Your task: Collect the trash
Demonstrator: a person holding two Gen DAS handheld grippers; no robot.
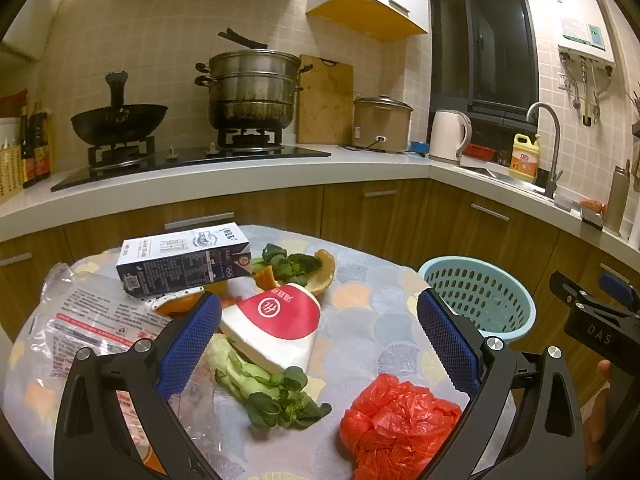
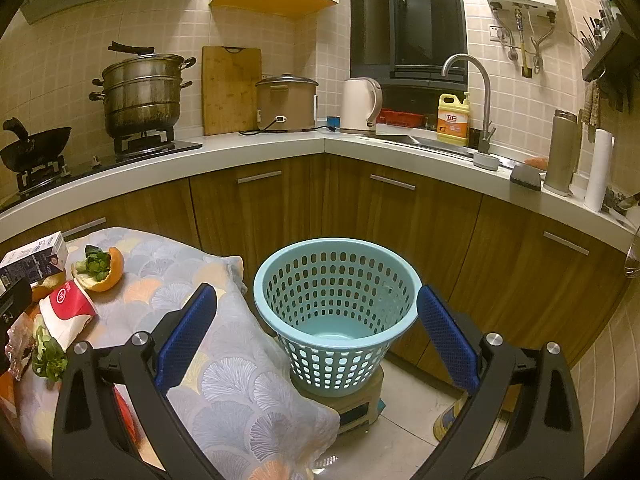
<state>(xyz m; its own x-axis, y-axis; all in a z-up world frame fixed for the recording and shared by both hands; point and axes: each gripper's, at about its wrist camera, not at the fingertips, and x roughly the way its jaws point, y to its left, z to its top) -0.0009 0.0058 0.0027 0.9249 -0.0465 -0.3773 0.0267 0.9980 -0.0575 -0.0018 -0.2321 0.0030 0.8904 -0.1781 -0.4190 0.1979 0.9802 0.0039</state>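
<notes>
1. Red-and-white crushed paper cup [image 1: 276, 330] lies on its side mid-table on the fan-pattern tablecloth [image 1: 360, 320]; it is the landmark here.
2. Leafy green vegetable scraps [image 1: 268, 392] lie just in front of the cup, stalk end touching it.
3. Crumpled red plastic bag [image 1: 396, 424] sits near the cup, to its front right.
4. Orange peel piece [image 1: 320, 276] holding more greens sits just behind the cup.
5. White-and-navy milk carton [image 1: 184, 260] lies on its side behind-left of the cup, resting on a clear printed plastic bag [image 1: 88, 324].
6. Light blue perforated plastic basket [image 2: 336, 316] stands right of the cup, off the table edge, on a small stool [image 2: 352, 404] on the floor.
7. Left gripper [image 1: 320, 344]: jaws wide apart, nothing held, hanging over the table with the cup by its left finger.
8. Right gripper [image 2: 316, 344]: jaws wide apart, nothing held, basket framed between its fingers.
9. Kitchen counter [image 2: 280, 152] with steel steamer pot [image 2: 140, 92] runs behind.
</notes>
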